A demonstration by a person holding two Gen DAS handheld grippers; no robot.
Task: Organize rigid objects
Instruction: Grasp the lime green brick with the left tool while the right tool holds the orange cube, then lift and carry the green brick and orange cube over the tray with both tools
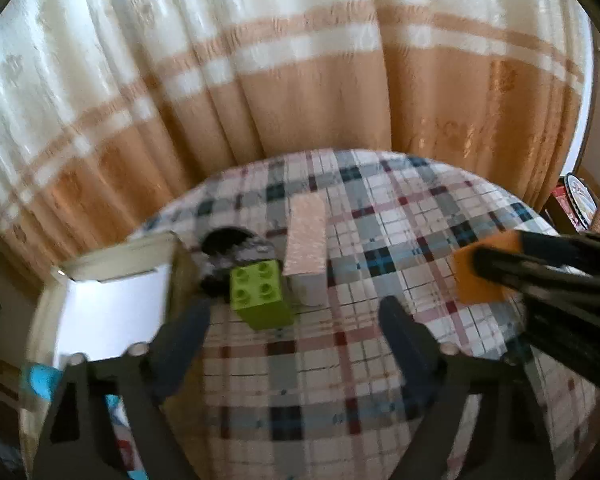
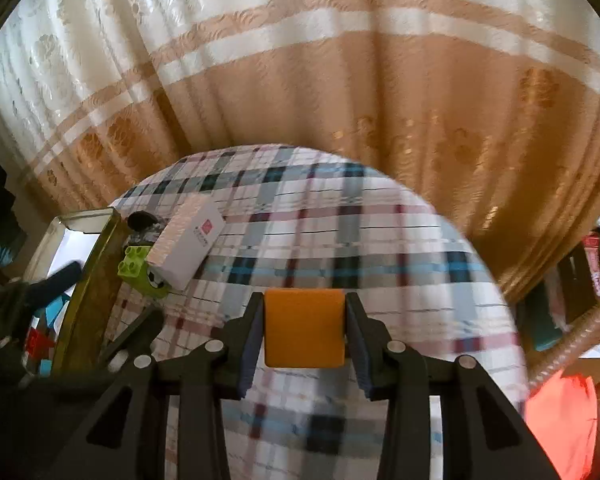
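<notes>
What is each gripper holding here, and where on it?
Right gripper: orange block, clamped by its two opposite side faces. Left gripper: open, nothing held.

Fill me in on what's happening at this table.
A person is sorting small objects with two handheld tongs. The right tongs are shut on an orange block above the plaid tablecloth. The left tongs are open, empty, near a green brick, beside a white box and a tray.

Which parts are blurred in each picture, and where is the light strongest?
Left wrist view: everything is smeared, the green brick too; the box floor glares white. Right wrist view: the orange block between the fingers is sharp, the tablecloth streaks sideways; the curtain is brightest on top.
</notes>
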